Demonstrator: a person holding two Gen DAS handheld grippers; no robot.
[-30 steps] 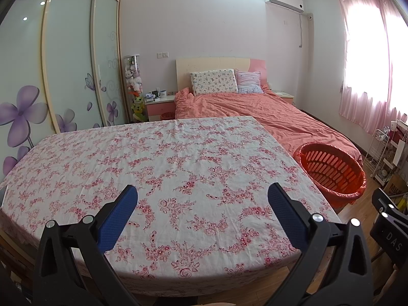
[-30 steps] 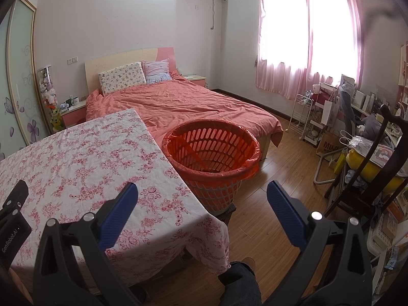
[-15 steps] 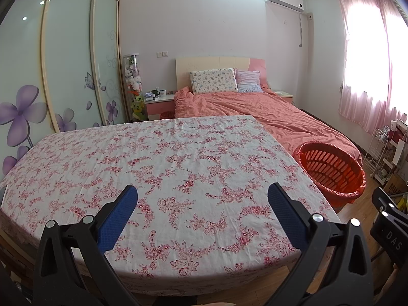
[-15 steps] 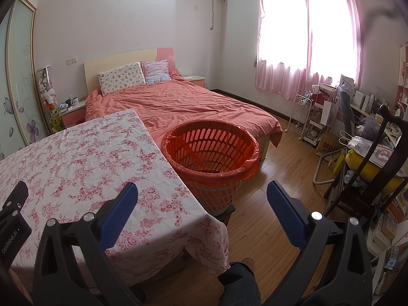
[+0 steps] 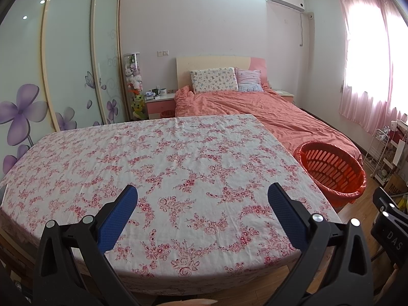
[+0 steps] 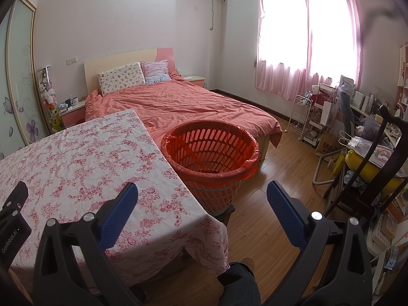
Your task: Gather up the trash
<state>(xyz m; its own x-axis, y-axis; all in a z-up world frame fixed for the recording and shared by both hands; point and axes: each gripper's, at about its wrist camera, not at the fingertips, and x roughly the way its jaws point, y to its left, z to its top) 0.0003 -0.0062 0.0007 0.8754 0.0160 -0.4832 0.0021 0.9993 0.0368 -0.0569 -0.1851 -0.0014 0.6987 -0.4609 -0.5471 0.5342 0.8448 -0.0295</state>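
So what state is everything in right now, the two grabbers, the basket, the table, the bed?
left gripper: open, holding nothing
right gripper: open, holding nothing
orange basket: upright on the floor beside the table, lined with a bag
table: covered by a floral cloth
bed: made, two pillows

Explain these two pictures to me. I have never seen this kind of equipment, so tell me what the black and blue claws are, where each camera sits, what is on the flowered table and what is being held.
There is no robot here: a person holds one hand-held clamp tool in each hand, and each has a wide-angle camera looking forward along its two fingers. The left gripper looks across the table with its flowered cloth. The right gripper looks past the table's corner towards the orange basket, lined with an orange bag, standing on the wood floor between table and bed. Both grippers are wide open and hold nothing. No trash shows on the cloth in either view. Each view catches the other tool at its edge.
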